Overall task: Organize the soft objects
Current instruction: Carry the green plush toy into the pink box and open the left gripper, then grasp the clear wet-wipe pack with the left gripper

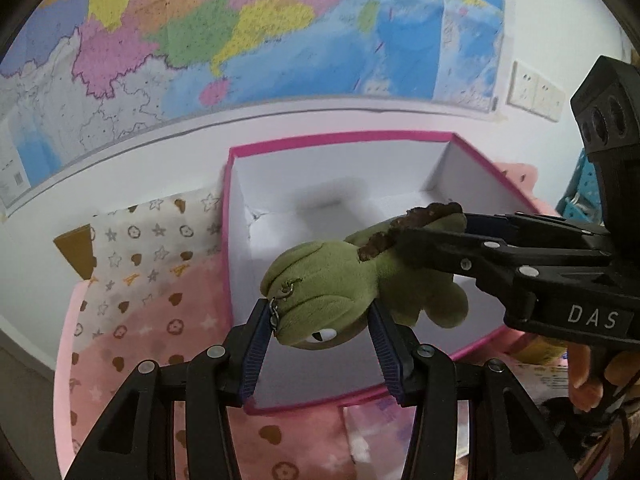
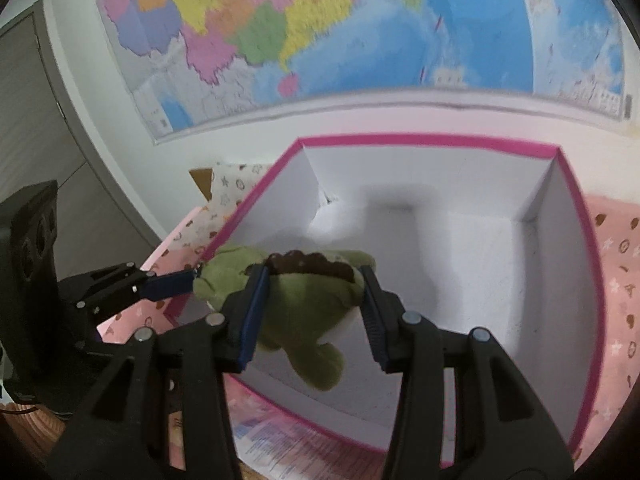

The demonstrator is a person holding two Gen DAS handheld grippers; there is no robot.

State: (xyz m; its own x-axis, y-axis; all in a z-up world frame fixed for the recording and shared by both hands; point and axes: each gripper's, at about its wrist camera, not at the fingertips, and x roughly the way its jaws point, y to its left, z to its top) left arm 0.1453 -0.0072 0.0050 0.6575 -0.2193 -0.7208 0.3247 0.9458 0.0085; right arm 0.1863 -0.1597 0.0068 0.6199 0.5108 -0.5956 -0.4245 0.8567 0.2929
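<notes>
My left tool (image 1: 320,344) is clamped partway closed on the head of the green plush toy (image 1: 320,276), blue pads pressing both sides near its keyring. My right tool (image 2: 312,308) grips the same toy's body, pads on either flank below the brown ridge along its back. Toy hangs between both tools, over the near edge of the open pink-rimmed box (image 2: 420,140); white interior looks empty. Box sits on a pink patterned blanket (image 1: 132,320) with hearts and stars. Behind it a white wall with a big coloured map (image 2: 320,20); wall sockets (image 1: 534,92) at right.
</notes>
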